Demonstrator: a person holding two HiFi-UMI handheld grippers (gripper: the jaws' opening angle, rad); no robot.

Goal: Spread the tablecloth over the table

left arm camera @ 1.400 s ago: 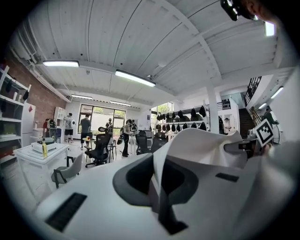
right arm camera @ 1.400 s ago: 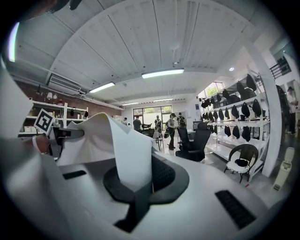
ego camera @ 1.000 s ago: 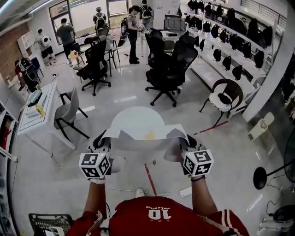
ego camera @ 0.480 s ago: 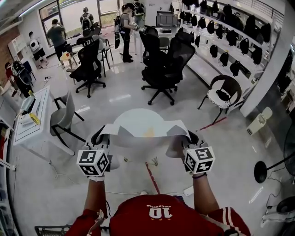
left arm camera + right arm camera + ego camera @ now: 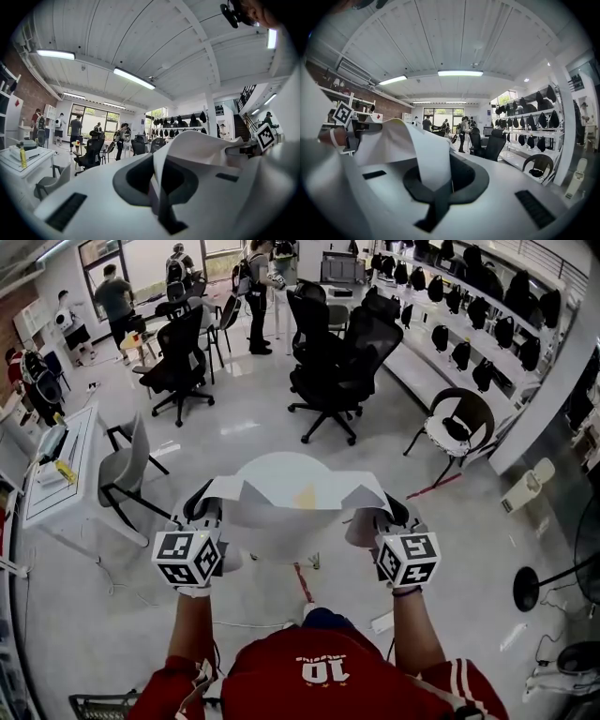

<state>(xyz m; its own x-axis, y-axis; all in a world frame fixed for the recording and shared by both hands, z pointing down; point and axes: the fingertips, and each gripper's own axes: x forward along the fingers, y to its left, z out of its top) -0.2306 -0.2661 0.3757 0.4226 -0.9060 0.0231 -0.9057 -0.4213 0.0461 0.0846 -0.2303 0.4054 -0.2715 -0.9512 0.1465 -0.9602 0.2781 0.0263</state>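
A white tablecloth (image 5: 295,507) hangs stretched between my two grippers, held up level in front of me over a small round white table (image 5: 281,470). My left gripper (image 5: 200,512) is shut on the cloth's left corner; in the left gripper view the cloth (image 5: 197,145) rises out of the closed jaws. My right gripper (image 5: 392,514) is shut on the right corner, and the right gripper view shows the cloth (image 5: 412,145) folding up from between its pads. A yellowish spot (image 5: 306,497) shows on or through the cloth. The table's near half is hidden behind the cloth.
Black office chairs (image 5: 337,371) stand beyond the round table. A grey chair (image 5: 127,470) and a white desk (image 5: 56,474) are at left. A shelf of dark headgear (image 5: 469,343) runs along the right. Several people (image 5: 258,287) stand far back. Red tape (image 5: 302,582) marks the floor.
Both grippers have moved forward with the cloth toward the round table, which now lies closer beneath the cloth. The grips have not changed.
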